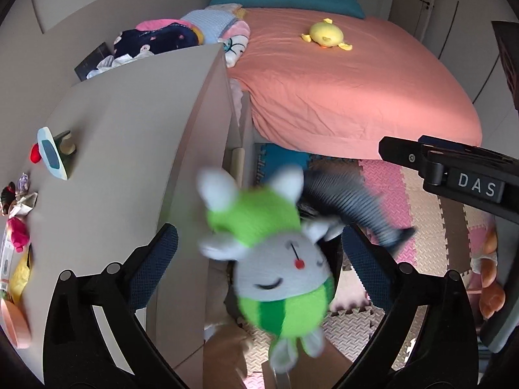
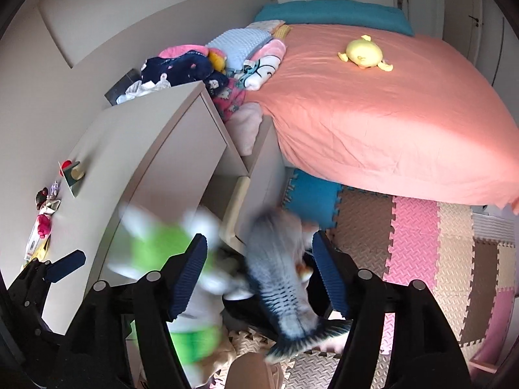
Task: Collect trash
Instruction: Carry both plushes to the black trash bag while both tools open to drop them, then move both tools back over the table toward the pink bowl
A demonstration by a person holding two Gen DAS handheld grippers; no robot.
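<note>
A green and white plush rabbit [image 1: 279,259] is in mid-air between the open fingers of my left gripper [image 1: 259,253], blurred and touching neither pad. A grey striped plush fish [image 2: 279,275] is blurred in mid-air between the open fingers of my right gripper [image 2: 259,259]. The fish also shows in the left wrist view [image 1: 347,201], and the rabbit in the right wrist view [image 2: 168,259]. Both toys hang beside the grey dresser [image 1: 129,149], above a dark spot on the floor that I cannot make out.
A bed with a pink sheet [image 1: 350,81] holds a yellow plush [image 1: 326,35]. Folded clothes [image 1: 168,39] pile behind the dresser. Small items [image 1: 19,214] lie on the dresser's left edge. Foam puzzle mats [image 2: 421,243] cover the floor. The right gripper's body [image 1: 454,175] shows at right.
</note>
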